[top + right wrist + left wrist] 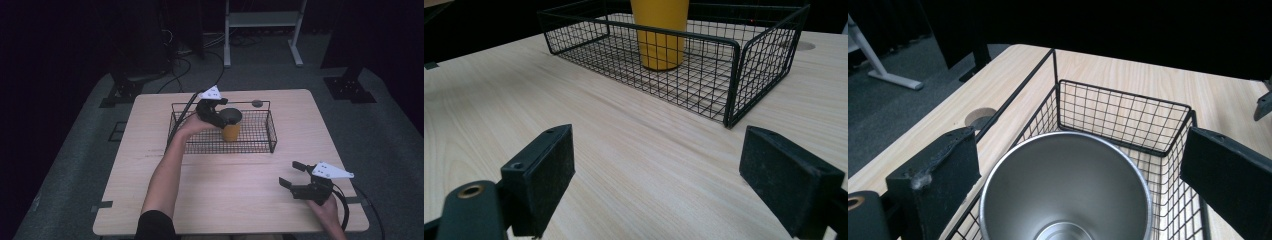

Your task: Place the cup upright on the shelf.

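A yellow cup [231, 131] with a steel inside [1063, 190] stands upright in a black wire basket [270, 135] at the back middle of the table. My left gripper [223, 118] is over the cup's rim. In the left gripper view it [1078, 150] is open with a jaw on each side of the cup; the left jaw is close to the rim and the right one stands clear of it. My right gripper [289, 173] hovers near the table's front right corner, open and holding nothing. The right gripper view looks past its jaws [656, 160] at the cup [660, 35] and basket [734, 75].
The wooden table [225, 190] has a round cable hole [257, 103] just behind the basket. On the floor beyond stand a white frame [262, 20], black stand bases [350, 87] and cables. Dark curtains close off the back.
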